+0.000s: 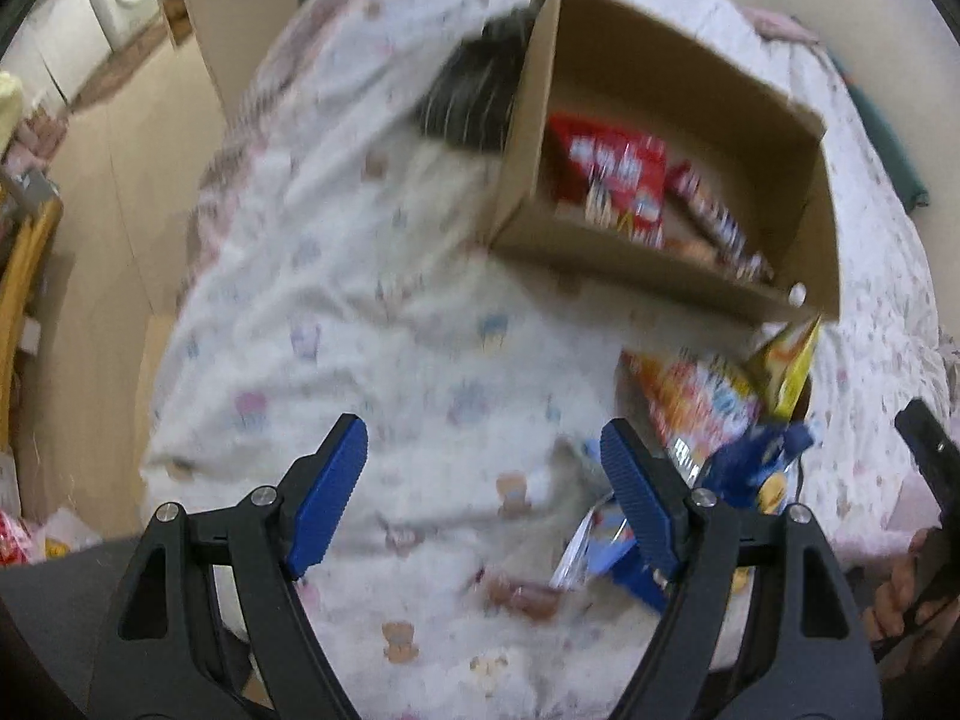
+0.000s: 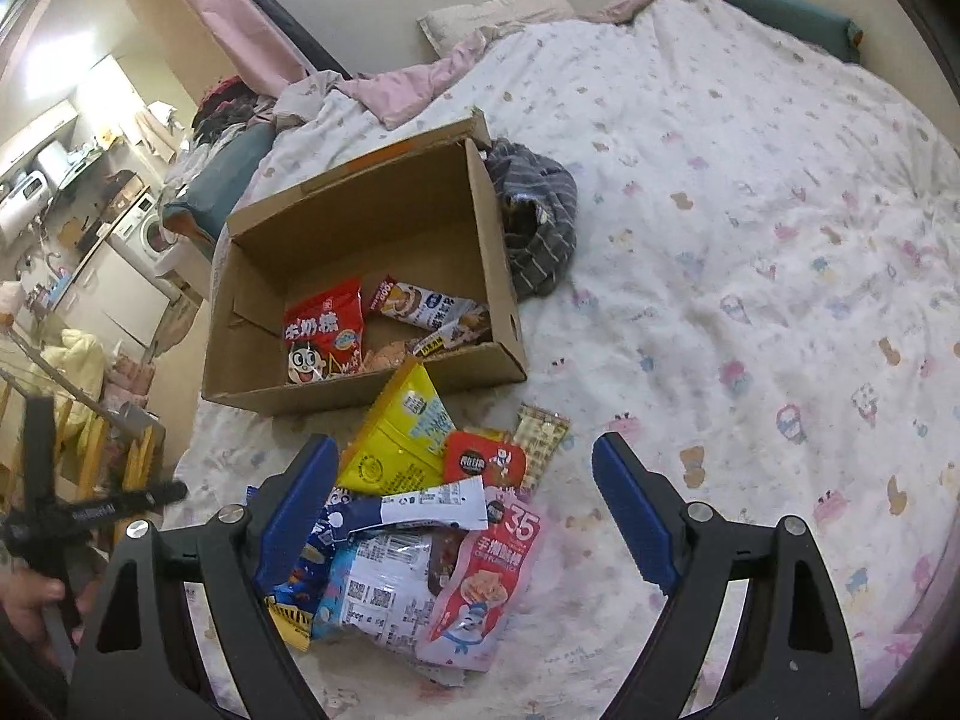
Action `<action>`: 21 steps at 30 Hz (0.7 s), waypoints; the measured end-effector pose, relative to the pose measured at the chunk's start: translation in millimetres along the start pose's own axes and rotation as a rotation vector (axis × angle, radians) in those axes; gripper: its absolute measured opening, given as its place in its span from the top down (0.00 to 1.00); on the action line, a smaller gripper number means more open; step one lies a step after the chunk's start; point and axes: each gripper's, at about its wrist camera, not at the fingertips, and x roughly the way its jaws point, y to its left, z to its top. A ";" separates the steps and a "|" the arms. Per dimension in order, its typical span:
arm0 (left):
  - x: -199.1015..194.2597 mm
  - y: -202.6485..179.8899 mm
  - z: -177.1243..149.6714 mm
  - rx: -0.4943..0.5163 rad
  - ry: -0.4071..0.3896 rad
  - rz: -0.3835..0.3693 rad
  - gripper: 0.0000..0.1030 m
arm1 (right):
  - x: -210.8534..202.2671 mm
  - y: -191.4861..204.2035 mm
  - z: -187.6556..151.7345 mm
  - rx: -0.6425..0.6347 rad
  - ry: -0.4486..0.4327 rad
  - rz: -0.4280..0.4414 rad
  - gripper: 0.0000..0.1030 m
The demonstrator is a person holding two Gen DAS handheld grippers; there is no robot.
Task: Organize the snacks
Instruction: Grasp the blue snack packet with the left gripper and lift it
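An open cardboard box [image 2: 252, 276] lies on the bed and holds a red snack bag [image 2: 324, 330] and wrapped bars [image 2: 429, 306]. In front of it is a pile of loose snacks: a yellow bag [image 2: 399, 432], a small red packet [image 2: 486, 459], a pink pouch [image 2: 486, 576] and a blue-white bag [image 2: 378, 588]. My right gripper [image 2: 465, 468] hangs open above this pile, nothing between its pads. In the blurred left wrist view my left gripper [image 1: 483, 450] is open over bare quilt, left of the pile [image 1: 702, 402]; the box [image 1: 600, 252] is beyond it.
A grey striped cloth [image 2: 540, 222] is bunched against the box's right side. The patterned quilt [image 2: 750, 240] stretches wide to the right. Off the bed's left edge are a wooden rack [image 2: 90, 450] and a washing machine [image 2: 147, 231]. A hand [image 2: 24, 600] holds the other gripper at lower left.
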 end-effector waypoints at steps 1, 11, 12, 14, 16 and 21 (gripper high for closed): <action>8.4 1.7 -4.0 -0.008 0.046 -0.011 0.25 | 0.5 -1.0 0.3 0.012 0.005 0.006 0.14; 49.1 -21.0 -25.1 -0.028 0.241 -0.178 0.54 | 4.7 0.5 2.4 0.024 0.017 0.014 0.14; 50.3 -21.9 -24.3 -0.043 0.245 -0.199 0.54 | 4.9 0.5 2.3 0.027 0.018 0.014 0.14; 50.5 -25.8 -21.7 -0.060 0.242 -0.231 0.53 | 5.5 -0.3 2.8 0.033 0.021 0.015 0.14; 49.7 -30.3 -20.8 -0.066 0.245 -0.252 0.52 | 5.7 -0.9 3.0 0.041 0.023 0.019 0.14; 51.1 -48.5 -23.1 -0.022 0.267 -0.278 0.52 | 6.3 -3.1 3.0 0.050 0.025 0.021 0.14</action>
